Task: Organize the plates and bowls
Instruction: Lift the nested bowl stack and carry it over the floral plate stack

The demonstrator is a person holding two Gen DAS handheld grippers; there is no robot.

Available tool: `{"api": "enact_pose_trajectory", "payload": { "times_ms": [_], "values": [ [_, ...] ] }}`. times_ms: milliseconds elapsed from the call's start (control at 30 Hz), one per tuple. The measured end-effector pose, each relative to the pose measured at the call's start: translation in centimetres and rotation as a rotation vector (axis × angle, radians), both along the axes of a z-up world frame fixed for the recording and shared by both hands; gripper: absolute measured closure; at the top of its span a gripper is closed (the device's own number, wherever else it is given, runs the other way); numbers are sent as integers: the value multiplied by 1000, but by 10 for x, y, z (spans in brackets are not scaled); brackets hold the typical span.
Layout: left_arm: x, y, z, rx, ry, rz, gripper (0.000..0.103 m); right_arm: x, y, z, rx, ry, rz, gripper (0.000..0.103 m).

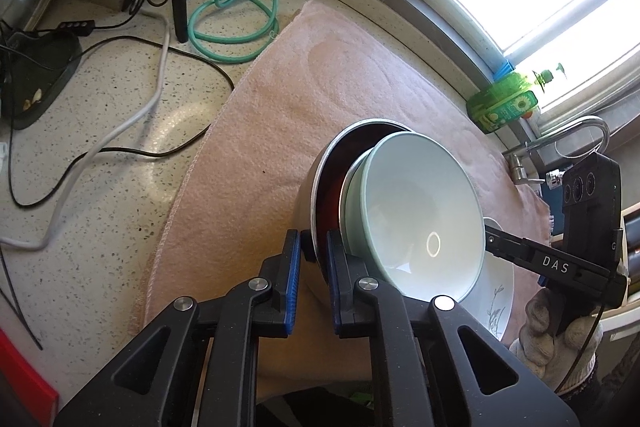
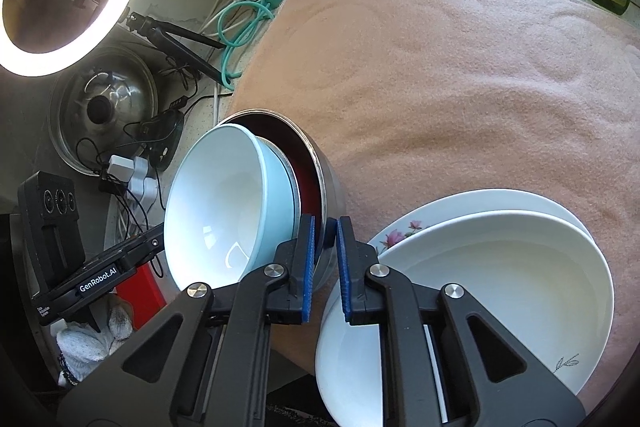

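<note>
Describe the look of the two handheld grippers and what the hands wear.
Both the left gripper and the right gripper are black angular frames with silver rivets and blue ribbed pads. White lettering marks their sides. Each hand wears a light knitted glove.

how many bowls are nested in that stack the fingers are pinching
2 that show: a light blue bowl inside, and a steel bowl with a dark red lining around it. A thin rim shows between them, so a third may be hidden.
</note>
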State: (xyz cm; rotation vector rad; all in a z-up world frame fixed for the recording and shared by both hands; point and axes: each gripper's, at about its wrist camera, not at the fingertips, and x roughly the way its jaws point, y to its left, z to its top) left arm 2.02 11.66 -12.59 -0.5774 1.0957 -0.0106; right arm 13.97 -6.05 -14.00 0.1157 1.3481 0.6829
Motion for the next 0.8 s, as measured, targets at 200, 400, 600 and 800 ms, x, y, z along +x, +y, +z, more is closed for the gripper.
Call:
{"api": "enact_pose_trajectory", "payload": {
  "times_ms": [200, 400, 600, 800],
  "values": [
    [-2, 0, 5, 18, -10, 4, 94, -2, -1, 7, 12, -6, -5, 91],
    [-4, -3, 22, 25, -42, 9, 94, -5, -9, 26, 36, -33, -14, 91],
    [-4, -12, 40, 32, -85, -1, 94, -9, -26, 46, 54, -61, -28, 91],
    [-1, -31, 57, 37, -127, -31, 94, -15, -54, 64, 64, -84, -56, 91]
  ]
}}
